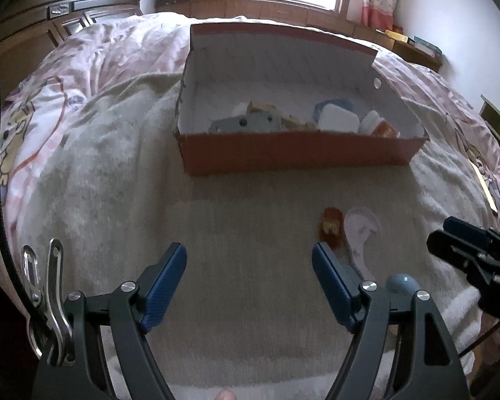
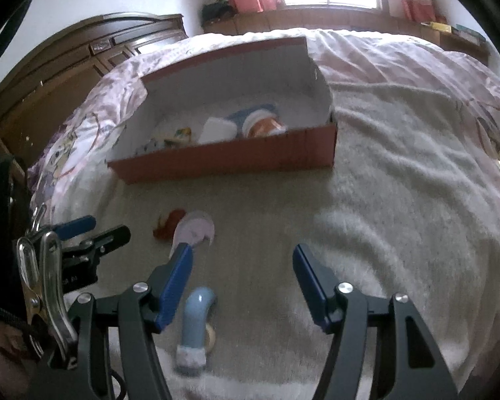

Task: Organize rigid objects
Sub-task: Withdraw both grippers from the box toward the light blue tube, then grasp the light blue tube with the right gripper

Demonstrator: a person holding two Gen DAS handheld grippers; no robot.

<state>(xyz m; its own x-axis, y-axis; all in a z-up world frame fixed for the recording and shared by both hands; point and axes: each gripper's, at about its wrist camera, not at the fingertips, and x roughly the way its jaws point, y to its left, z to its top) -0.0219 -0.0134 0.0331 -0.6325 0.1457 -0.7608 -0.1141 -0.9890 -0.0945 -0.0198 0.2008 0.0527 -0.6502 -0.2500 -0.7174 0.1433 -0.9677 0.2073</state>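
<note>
Left gripper (image 1: 249, 286): I held it low over the beige blanket (image 1: 250, 226), fingers spread wide with nothing between them.
Right gripper (image 2: 242, 286): mine too, likewise spread and empty; its tip showed at the far right of my left camera.
Red box (image 1: 296, 155): it sat straight ahead of both grippers, lid flipped up behind, well apart from the fingertips.
Box contents: a grey piece (image 1: 246, 123), a white block (image 1: 338, 118) and an orange-and-white container (image 1: 380, 126) lay inside.
Red-orange toy (image 1: 331, 228): it lay on the blanket just beyond my left gripper's right finger, touching the pale pink spoon-shaped piece (image 1: 361, 230) beside it.
Light blue curved toy (image 2: 196, 320): it rested close under my right gripper, beside its left finger, with a white fuzzy end nearest me.
</note>
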